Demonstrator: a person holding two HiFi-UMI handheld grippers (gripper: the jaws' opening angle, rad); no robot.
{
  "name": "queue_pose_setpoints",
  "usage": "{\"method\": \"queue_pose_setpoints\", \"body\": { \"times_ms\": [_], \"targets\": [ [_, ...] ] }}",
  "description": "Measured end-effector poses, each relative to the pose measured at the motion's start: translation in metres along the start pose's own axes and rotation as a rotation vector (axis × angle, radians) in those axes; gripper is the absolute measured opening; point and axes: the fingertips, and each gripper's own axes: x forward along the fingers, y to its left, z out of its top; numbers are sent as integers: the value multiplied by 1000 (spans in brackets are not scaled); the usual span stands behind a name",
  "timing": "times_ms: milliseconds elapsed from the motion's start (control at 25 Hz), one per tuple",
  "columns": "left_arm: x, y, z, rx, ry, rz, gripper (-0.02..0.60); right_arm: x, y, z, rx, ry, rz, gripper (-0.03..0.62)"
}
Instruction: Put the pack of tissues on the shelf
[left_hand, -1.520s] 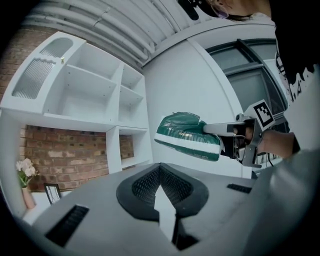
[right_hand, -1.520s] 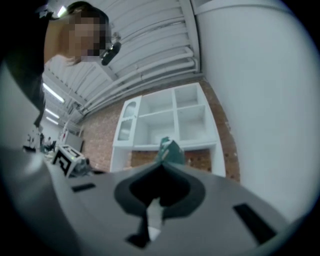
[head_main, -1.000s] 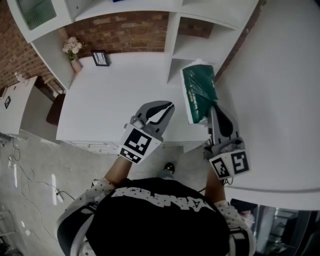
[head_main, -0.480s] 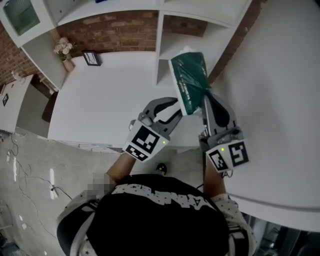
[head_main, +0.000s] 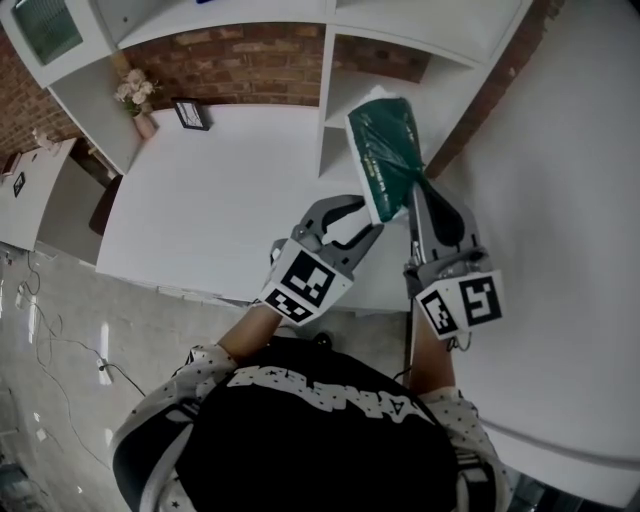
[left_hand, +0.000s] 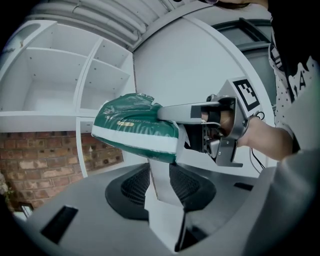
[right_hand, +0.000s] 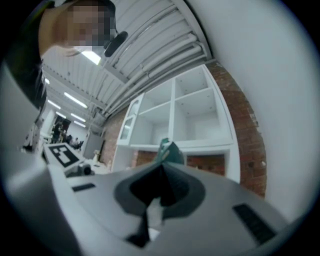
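Observation:
The green and white pack of tissues (head_main: 384, 150) hangs in the air in front of the white shelf unit (head_main: 345, 95), just below its lower cubby. My right gripper (head_main: 413, 196) is shut on the pack's near end. In the right gripper view only the green tip of the pack (right_hand: 167, 150) shows above the closed jaws (right_hand: 159, 172). My left gripper (head_main: 363, 214) sits just left of and below the pack; its jaws have just been opening and stand wide with nothing between them. In the left gripper view the pack (left_hand: 135, 127) floats ahead of the open jaws (left_hand: 160, 175), with the right gripper (left_hand: 212, 125) clamped on it.
A white counter (head_main: 230, 180) runs below the shelf, backed by a brick wall (head_main: 240, 65). A small picture frame (head_main: 190, 115) and a flower vase (head_main: 137, 105) stand at its back left. A big white panel (head_main: 560, 200) rises on the right.
My left gripper has gone from shut to wide open and has shifted right, close to the pack. The right gripper has carried the pack nearer the shelf.

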Motion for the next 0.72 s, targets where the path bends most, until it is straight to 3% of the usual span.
{"method": "queue_pose_setpoints", "body": {
  "times_ms": [720],
  "targets": [
    [40, 76, 62, 62, -128, -47, 129, 73, -39, 57, -119, -58, -91, 31]
  ]
}}
